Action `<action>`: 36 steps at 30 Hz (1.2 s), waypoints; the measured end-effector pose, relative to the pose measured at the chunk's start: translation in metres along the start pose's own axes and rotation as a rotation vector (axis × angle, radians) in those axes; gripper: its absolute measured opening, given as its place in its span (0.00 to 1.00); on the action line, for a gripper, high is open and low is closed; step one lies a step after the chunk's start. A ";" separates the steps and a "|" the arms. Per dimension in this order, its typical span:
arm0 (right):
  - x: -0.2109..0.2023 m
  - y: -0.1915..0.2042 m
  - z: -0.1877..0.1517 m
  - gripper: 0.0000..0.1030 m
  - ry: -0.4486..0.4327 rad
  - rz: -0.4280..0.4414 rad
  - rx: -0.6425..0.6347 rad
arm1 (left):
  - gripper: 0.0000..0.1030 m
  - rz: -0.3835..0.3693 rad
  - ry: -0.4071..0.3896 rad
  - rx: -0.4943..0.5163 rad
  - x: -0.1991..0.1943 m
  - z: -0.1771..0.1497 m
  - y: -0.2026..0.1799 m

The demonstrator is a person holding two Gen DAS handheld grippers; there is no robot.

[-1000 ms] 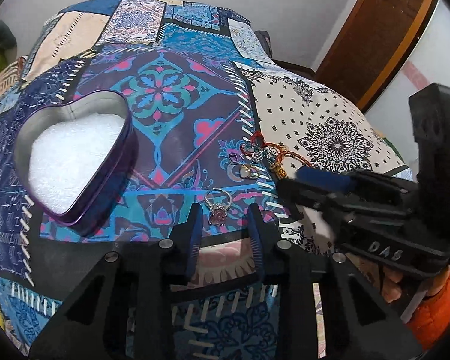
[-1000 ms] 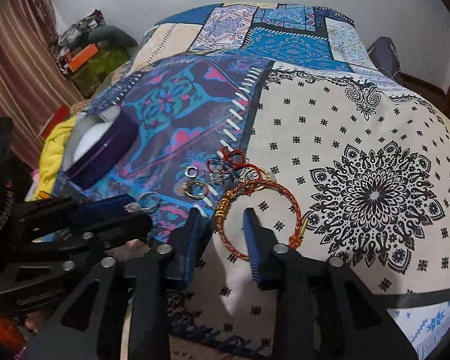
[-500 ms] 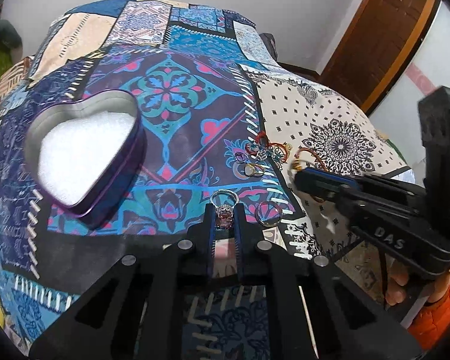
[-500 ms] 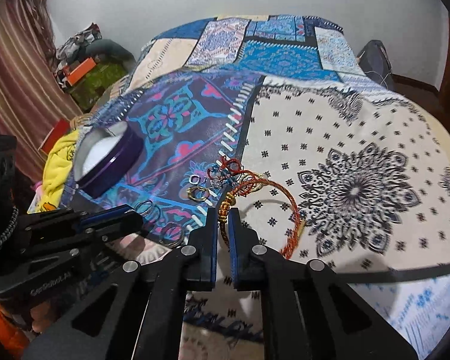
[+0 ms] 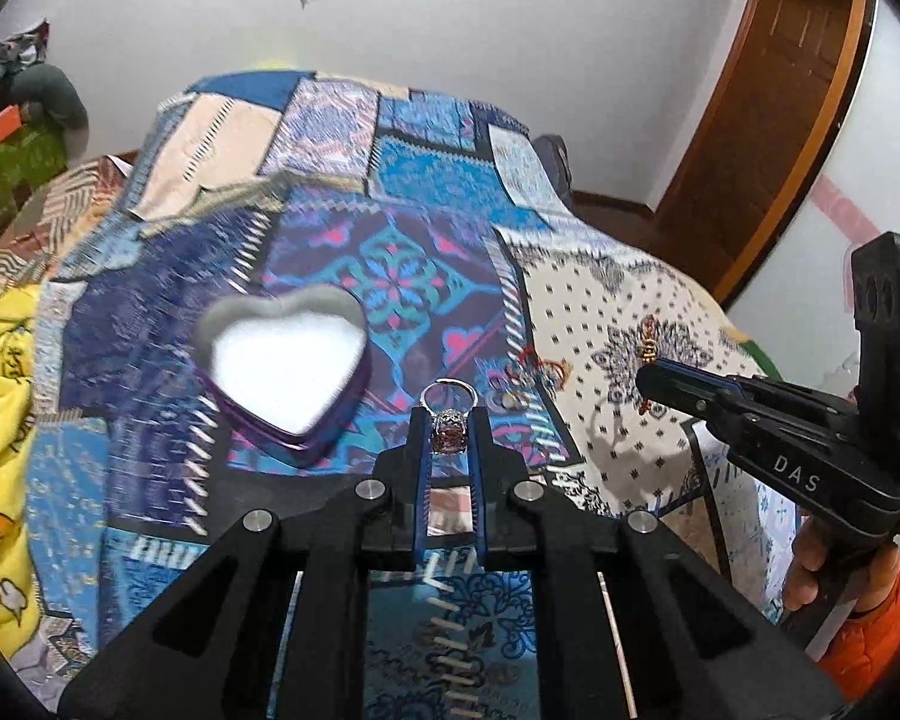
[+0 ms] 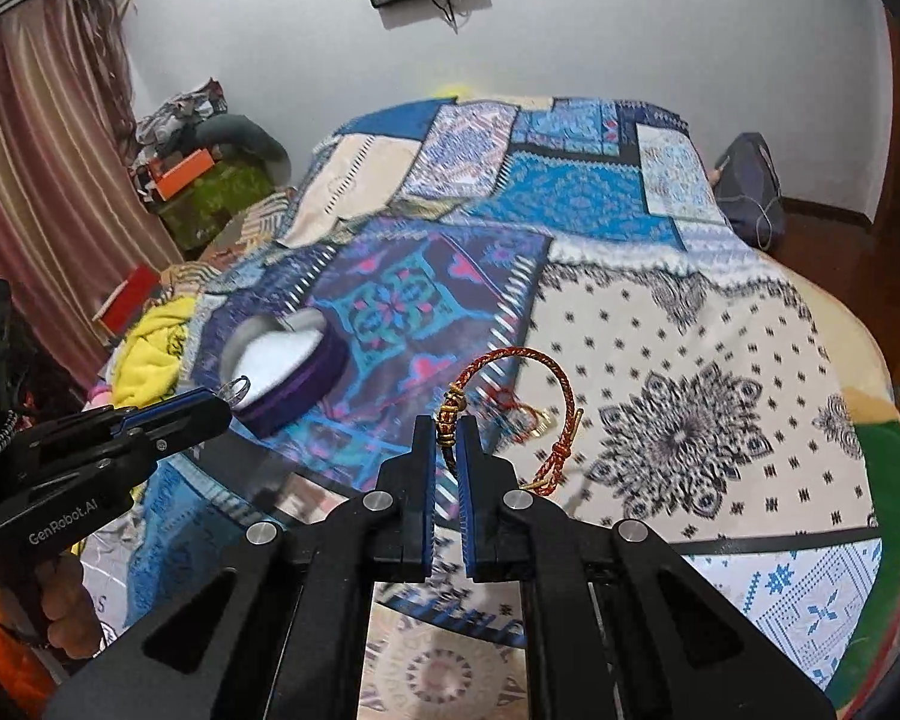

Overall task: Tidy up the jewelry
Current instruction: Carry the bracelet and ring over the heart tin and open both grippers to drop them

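Note:
My left gripper point(image 5: 449, 420) is shut on a silver ring with a pink stone point(image 5: 448, 427) and holds it above the bedspread, just right of the purple heart-shaped tin point(image 5: 288, 366) with white foam inside. My right gripper point(image 6: 448, 429) is shut on the gold beads of a red braided bracelet point(image 6: 561, 396), lifted off the bed. The tin also shows in the right wrist view point(image 6: 294, 369), left of the bracelet. Small rings and a red chain point(image 5: 519, 378) lie on the bedspread between the tin and the right gripper point(image 5: 651, 375).
A patchwork bedspread point(image 6: 660, 312) covers the bed. Yellow cloth point(image 5: 0, 396) lies at the left edge. Clutter and a curtain point(image 6: 36, 192) stand at the far left, a wooden door point(image 5: 768, 114) at the far right.
Both grippers closed on their items, the left on the ring and the right on the bracelet, and lifted them off the bedspread. The views pulled back and up.

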State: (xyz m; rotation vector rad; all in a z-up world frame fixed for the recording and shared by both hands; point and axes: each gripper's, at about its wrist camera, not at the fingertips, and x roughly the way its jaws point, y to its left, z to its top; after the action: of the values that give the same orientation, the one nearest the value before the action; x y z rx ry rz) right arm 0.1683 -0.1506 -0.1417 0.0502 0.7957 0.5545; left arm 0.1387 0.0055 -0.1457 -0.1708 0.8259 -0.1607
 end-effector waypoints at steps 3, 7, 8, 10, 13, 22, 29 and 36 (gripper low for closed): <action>-0.001 0.011 0.007 0.06 -0.020 0.012 -0.017 | 0.10 0.026 -0.034 0.000 -0.014 0.006 0.006; 0.001 0.031 0.019 0.06 -0.042 0.044 -0.043 | 0.10 0.055 -0.075 -0.008 -0.029 0.011 0.018; 0.003 0.036 0.022 0.06 -0.046 0.051 -0.050 | 0.10 0.062 -0.085 -0.011 -0.033 0.013 0.021; 0.004 0.046 0.026 0.06 -0.053 0.066 -0.069 | 0.10 0.076 -0.103 -0.017 -0.039 0.015 0.028; 0.010 0.058 0.032 0.06 -0.055 0.088 -0.094 | 0.10 0.094 -0.131 -0.025 -0.048 0.019 0.039; 0.044 0.089 0.046 0.06 -0.015 0.142 -0.129 | 0.10 0.129 -0.161 -0.043 -0.053 0.023 0.073; 0.074 0.106 0.047 0.06 0.045 0.180 -0.133 | 0.10 0.123 -0.136 -0.089 -0.036 0.019 0.098; 0.108 0.110 0.044 0.06 0.157 0.222 -0.124 | 0.10 0.096 -0.108 -0.093 -0.016 0.021 0.109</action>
State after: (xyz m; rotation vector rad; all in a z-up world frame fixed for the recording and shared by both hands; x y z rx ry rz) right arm 0.2096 0.0031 -0.1552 -0.0198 0.9125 0.8251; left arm 0.1518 0.1167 -0.1439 -0.2245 0.7326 -0.0225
